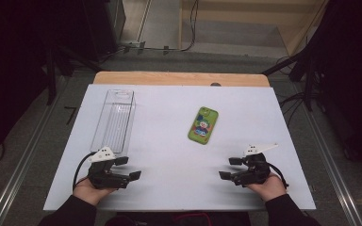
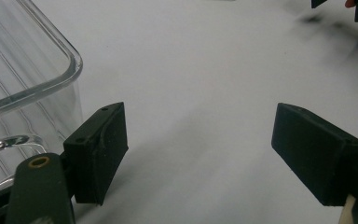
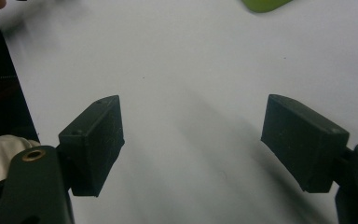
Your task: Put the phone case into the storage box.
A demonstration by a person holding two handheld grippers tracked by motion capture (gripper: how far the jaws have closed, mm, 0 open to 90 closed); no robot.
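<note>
A green phone with a cartoon figure on its case lies flat on the white table top, right of centre; its near edge shows as a green sliver in the right gripper view. A clear plastic box stands long and narrow at the left; its rounded corner is close by in the left gripper view. My left gripper rests near the front left, just below the box, open and empty. My right gripper sits at the front right, below the phone, open and empty. The two point toward each other.
The table's wooden far edge shows behind the white top. Dark stands and cables flank the table on both sides. The person's hands and dark sleeves come in at the bottom.
</note>
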